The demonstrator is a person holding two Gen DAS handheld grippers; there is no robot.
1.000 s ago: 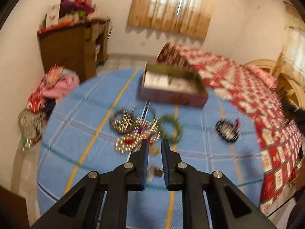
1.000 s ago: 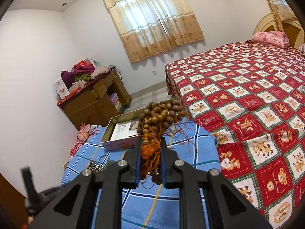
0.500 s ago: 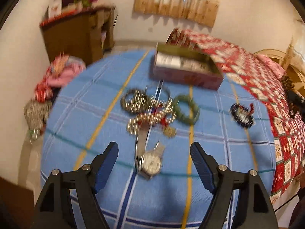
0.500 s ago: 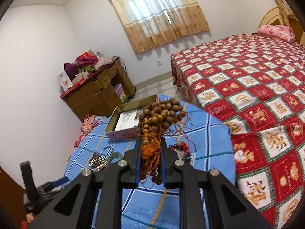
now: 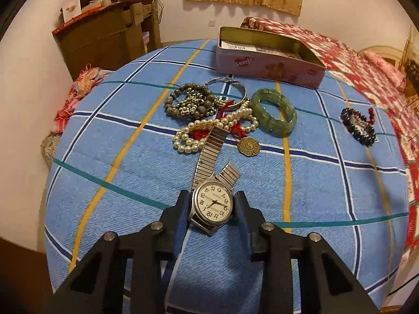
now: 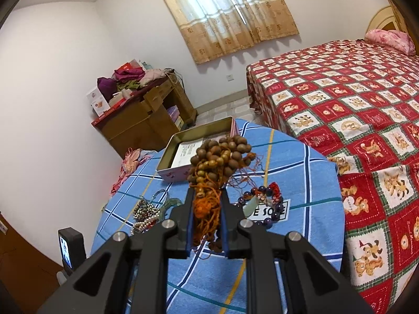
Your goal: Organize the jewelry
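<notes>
Left gripper [image 5: 212,206] jaws flank the wristwatch [image 5: 213,205] on the near blue cloth [image 5: 327,188]; contact unclear. Right gripper [image 6: 207,209] clamped on wooden bead strings [image 6: 220,157], raised near the tin [image 6: 183,141].

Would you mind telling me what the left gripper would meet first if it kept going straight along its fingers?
The left gripper already brackets the watch, so it would meet the watch case first, then its metal band leading toward the pearls. Contact with the case is unclear.
</notes>
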